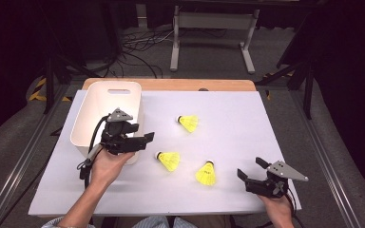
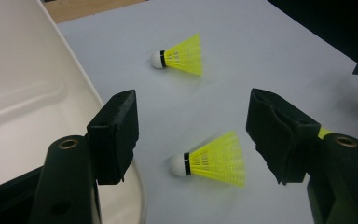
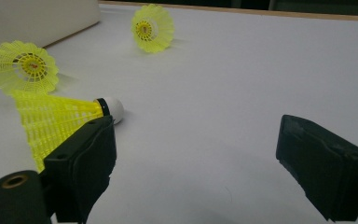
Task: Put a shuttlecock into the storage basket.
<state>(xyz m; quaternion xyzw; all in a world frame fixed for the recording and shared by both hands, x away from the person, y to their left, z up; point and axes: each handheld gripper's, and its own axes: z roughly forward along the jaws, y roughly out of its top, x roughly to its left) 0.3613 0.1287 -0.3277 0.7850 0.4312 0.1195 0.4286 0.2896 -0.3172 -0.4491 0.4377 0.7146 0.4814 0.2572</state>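
Three shuttlecocks lie on the sheet, each with a skirt of bright yellow plastic mesh, fine-ribbed and faintly shiny: the near shuttlecock point(image 1: 167, 160), the far shuttlecock point(image 1: 189, 122) and the right shuttlecock point(image 1: 206, 173). Their rounded heads look smooth, white and matt, ringed by a glossy black band. The white bin point(image 1: 105, 111) reads as smooth moulded plastic with a soft satin sheen. The table cover point(image 1: 247, 142) is a pale, matt sheet, smooth and flat, and beyond it the wooden table edge point(image 1: 171, 84) shows a warm, plain finish. The left gripper point(image 2: 191, 135) has matt black jaws, lightly textured.
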